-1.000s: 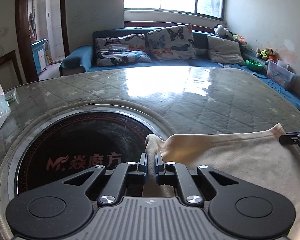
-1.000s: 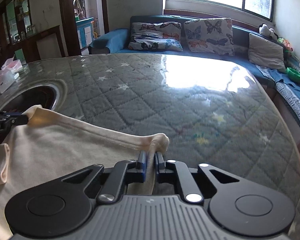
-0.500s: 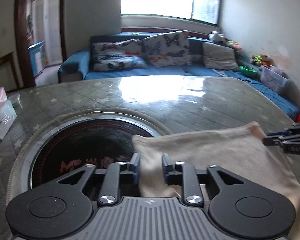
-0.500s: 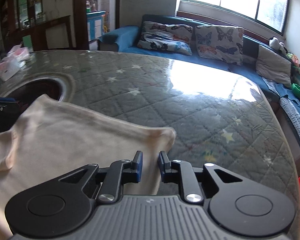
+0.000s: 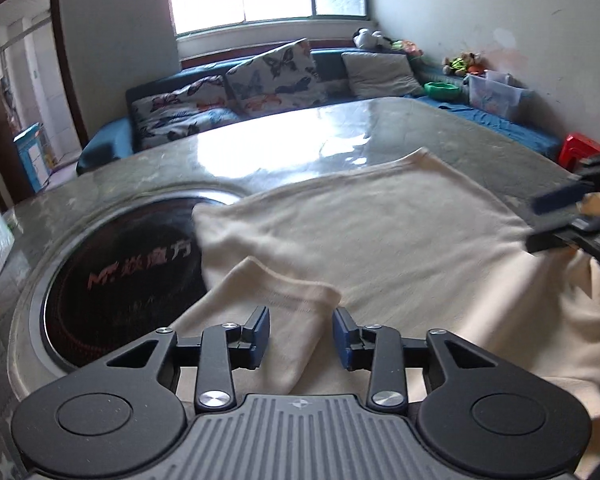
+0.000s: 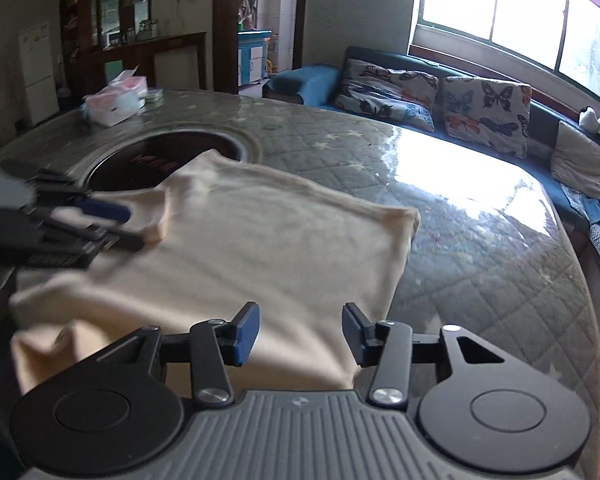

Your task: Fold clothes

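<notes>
A cream garment (image 5: 380, 236) lies folded on the round quilted table (image 5: 440, 128), its far edge doubled over the lower layer. In the left wrist view my left gripper (image 5: 302, 334) hovers over a short sleeve (image 5: 284, 292); its jaws are opening and the pads do not press the cloth. In the right wrist view my right gripper (image 6: 300, 334) stands above the garment (image 6: 268, 248) near its right edge, jaws opening, cloth below them but not pinched. Each gripper shows blurred at the other view's edge: the right (image 5: 572, 220), the left (image 6: 72, 220).
A dark round cooktop (image 5: 116, 276) is sunk into the table left of the garment, which partly overlaps it. A tissue box (image 6: 116, 102) sits at the far left of the table. A blue sofa with butterfly cushions (image 6: 432, 96) runs behind, and a red stool (image 5: 580, 152) stands at the right.
Both grippers let go of the garment's corners, opened and drew back. The folded-over edge now lies flat on the table, and the left sleeve has come into view.
</notes>
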The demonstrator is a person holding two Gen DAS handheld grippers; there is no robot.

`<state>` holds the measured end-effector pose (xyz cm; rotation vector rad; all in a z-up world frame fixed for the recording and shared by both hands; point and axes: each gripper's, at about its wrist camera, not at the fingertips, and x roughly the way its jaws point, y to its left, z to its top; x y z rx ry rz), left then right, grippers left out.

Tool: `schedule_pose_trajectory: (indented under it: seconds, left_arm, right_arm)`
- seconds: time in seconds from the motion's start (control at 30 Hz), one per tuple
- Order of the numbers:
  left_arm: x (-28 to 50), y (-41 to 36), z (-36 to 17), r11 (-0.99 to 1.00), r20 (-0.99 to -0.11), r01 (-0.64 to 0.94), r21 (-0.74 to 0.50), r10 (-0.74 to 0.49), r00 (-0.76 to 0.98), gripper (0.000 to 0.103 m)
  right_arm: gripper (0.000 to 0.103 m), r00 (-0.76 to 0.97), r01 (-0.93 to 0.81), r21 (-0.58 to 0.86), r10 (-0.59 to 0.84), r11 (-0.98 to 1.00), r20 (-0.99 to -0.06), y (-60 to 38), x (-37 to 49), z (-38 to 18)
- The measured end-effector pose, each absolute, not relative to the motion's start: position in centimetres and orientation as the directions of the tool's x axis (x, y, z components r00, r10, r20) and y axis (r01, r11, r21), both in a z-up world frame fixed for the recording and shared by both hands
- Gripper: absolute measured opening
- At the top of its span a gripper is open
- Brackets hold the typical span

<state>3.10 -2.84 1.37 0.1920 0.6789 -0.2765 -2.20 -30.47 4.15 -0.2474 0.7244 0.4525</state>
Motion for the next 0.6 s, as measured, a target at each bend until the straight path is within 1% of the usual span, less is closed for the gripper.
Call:
schedule_pose_trajectory:
  seconds: [0.03,0.1,0.13,0.2,0.3,0.43,0.6]
  left_arm:
    - [3.0,-2.7,1.2,0.947,-0.638,0.31,0.085,-0.187,0.747,0.03]
    - [2.9,-2.3,1.0,0.951,-0.629,0.299,0.08,-0.184,0.755,0.01]
    - [2.8,-2.0,1.2,0.956,-0.621,0.285,0.067,-0.184,0.762,0.007]
    - [2.5,-1.1,1.8,0.967,-0.602,0.252,0.036,-0.18,0.778,0.004]
    - [1.5,1.4,3.4,0.986,-0.553,0.164,-0.029,-0.153,0.819,0.003]
    - [-0.4,5.4,5.6,0.996,-0.502,0.023,-0.088,-0.064,0.862,0.003]
    - [-3.4,10.3,6.8,0.983,-0.476,-0.124,-0.133,0.046,0.878,0.003]
  right_arm:
    - [0.047,0.659,-0.482,-0.067,0.311,0.874,-0.685,-30.5,-2.7,4.1]
    - [0.047,0.658,-0.487,-0.072,0.311,0.87,-0.686,-30.6,-4.0,4.1]
    - [0.047,0.655,-0.485,-0.067,0.311,0.872,-0.688,-30.7,-4.5,4.0]
    - [0.047,0.653,-0.479,-0.06,0.31,0.876,-0.691,-30.9,-5.3,3.8]
    - [0.047,0.657,-0.466,-0.055,0.304,0.883,-0.69,-31.1,-6.1,3.7]
    - [0.047,0.669,-0.45,-0.043,0.305,0.892,-0.678,-31.5,-6.9,3.9]
    - [0.047,0.683,-0.439,-0.03,0.311,0.898,-0.661,-31.4,-7.2,4.1]
